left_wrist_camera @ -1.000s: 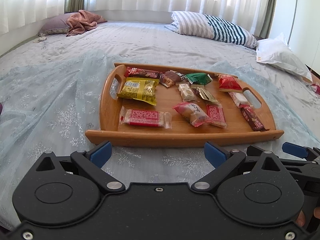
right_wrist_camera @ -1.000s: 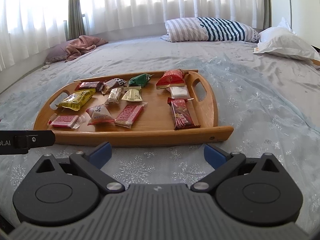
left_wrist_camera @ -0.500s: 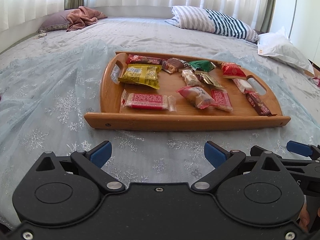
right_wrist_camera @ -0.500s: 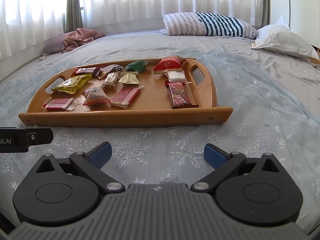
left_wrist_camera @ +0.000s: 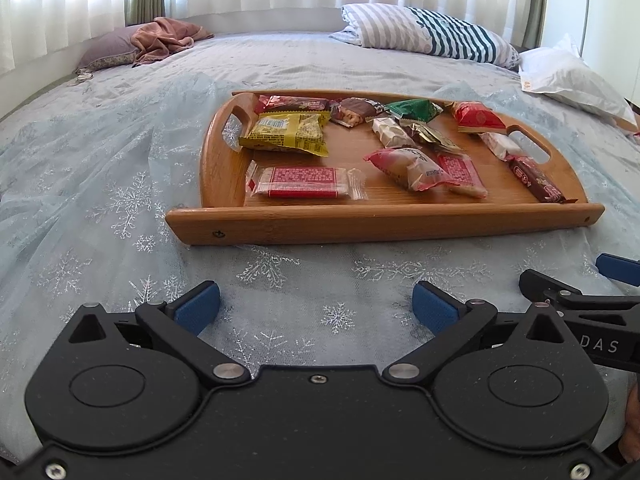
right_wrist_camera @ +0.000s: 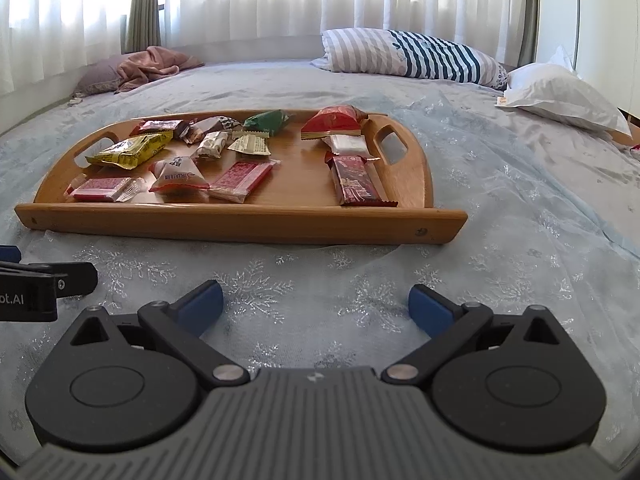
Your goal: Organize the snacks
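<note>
A wooden tray (left_wrist_camera: 360,222) (right_wrist_camera: 248,226) lies on the bed and holds several wrapped snacks: a yellow packet (left_wrist_camera: 286,132) (right_wrist_camera: 132,151), a red cracker pack (left_wrist_camera: 302,181) (right_wrist_camera: 102,189), a pink bun pack (left_wrist_camera: 408,166) (right_wrist_camera: 178,174), a green packet (left_wrist_camera: 414,109) (right_wrist_camera: 268,121) and a brown bar (left_wrist_camera: 536,180) (right_wrist_camera: 356,180). My left gripper (left_wrist_camera: 316,306) is open and empty, low over the sheet in front of the tray. My right gripper (right_wrist_camera: 316,304) is open and empty beside it, to the right.
The bed is covered with a pale blue snowflake sheet (left_wrist_camera: 100,184). A striped pillow (right_wrist_camera: 412,56) and a white pillow (right_wrist_camera: 560,92) lie at the back right, a pink cloth on a purple pillow (left_wrist_camera: 160,40) at the back left. Curtains hang behind.
Both grippers have drawn back from the tray and dropped lower over the sheet. Both stay open. The tray and snacks have not moved.
</note>
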{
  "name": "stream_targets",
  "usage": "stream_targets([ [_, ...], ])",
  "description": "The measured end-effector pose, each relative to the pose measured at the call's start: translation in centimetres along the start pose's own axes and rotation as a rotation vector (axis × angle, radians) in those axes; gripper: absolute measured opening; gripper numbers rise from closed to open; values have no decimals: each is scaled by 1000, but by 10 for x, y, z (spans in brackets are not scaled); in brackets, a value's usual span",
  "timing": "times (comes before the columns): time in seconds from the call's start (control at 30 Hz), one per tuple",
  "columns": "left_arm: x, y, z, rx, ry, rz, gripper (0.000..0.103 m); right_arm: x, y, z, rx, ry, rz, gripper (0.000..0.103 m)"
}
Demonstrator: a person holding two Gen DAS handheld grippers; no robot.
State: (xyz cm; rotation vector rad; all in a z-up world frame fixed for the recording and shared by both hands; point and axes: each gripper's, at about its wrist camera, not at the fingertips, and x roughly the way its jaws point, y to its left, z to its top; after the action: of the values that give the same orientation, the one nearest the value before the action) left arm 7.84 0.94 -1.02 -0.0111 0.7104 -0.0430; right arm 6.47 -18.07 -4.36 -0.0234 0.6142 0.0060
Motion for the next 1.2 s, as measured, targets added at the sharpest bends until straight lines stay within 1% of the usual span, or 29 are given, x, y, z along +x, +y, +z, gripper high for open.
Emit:
stream_targets([
  [0.27, 4, 2, 0, 1, -6, -8, 103, 1, 1, -2, -10, -9, -3, 103],
  [0.43, 5, 3, 1, -3, 4, -15, 103, 1, 1, -2, -12, -8, -3, 103],
  [1.2, 8, 3, 0, -2, 9, -15, 103, 1, 1, -1, -8, -10, -3, 103],
])
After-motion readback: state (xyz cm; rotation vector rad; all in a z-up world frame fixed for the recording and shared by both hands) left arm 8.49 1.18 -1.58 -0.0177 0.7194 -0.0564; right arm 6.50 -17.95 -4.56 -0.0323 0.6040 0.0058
